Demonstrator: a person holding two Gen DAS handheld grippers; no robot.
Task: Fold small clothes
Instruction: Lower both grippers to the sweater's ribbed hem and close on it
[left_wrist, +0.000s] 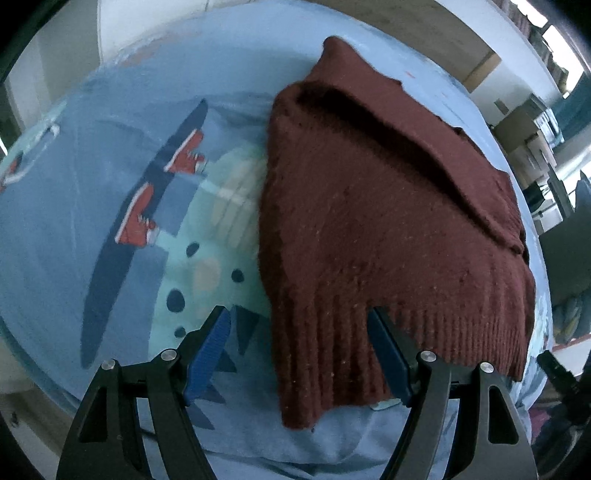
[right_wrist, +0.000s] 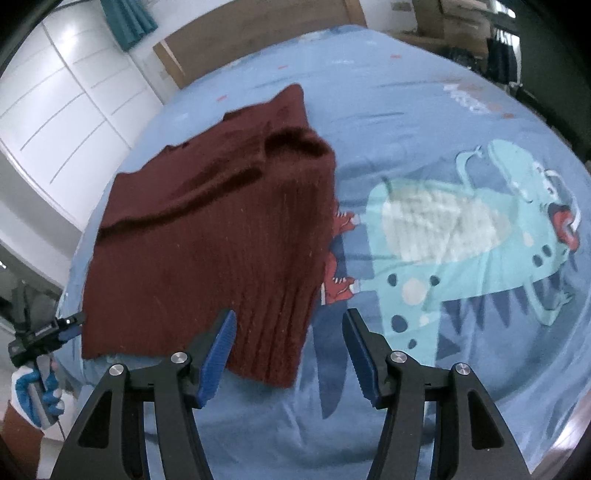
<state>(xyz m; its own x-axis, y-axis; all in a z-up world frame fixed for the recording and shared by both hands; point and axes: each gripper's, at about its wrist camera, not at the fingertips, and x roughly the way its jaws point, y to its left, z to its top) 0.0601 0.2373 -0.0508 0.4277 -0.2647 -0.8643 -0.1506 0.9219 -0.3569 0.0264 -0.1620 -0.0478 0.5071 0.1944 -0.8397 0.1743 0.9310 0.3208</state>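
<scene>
A dark red knitted sweater (left_wrist: 388, 229) is lying partly folded on a bed covered by a light blue sheet (left_wrist: 92, 229) printed with a teal cartoon dinosaur (right_wrist: 476, 243) wearing red sneakers (left_wrist: 162, 192).

In the left wrist view, the sweater is filling the area from the centre out to 3 o'clock. Its ribbed hem is pointing toward the camera at 6 o'clock, and a folded-over layer is running diagonally across its upper part toward 1 o'clock. The left gripper (left_wrist: 299, 354) is hanging just over the hem's near left corner. Its jaws are standing spread, with blue pads on the inner faces. The right pad is sitting over the ribbed hem, the left pad is sitting over bare sheet, and neither is pressing on the knit.

In the right wrist view, the sweater is occupying the left half, from 9 o'clock toward the centre, with its ribbed hem again facing 6 o'clock. The right gripper (right_wrist: 288, 350) is hanging over the hem's near right corner. Its jaws are also standing spread and gripping nothing, and that corner of the hem is lying between them. The dinosaur print is spreading out at 3 o'clock.

At 8 o'clock in this view, a gloved hand (right_wrist: 35, 391) in blue and white is holding the other gripper's handle by the sweater's far hem corner. White cupboard doors (right_wrist: 55, 92) are standing at 10 o'clock beyond the bed.
</scene>
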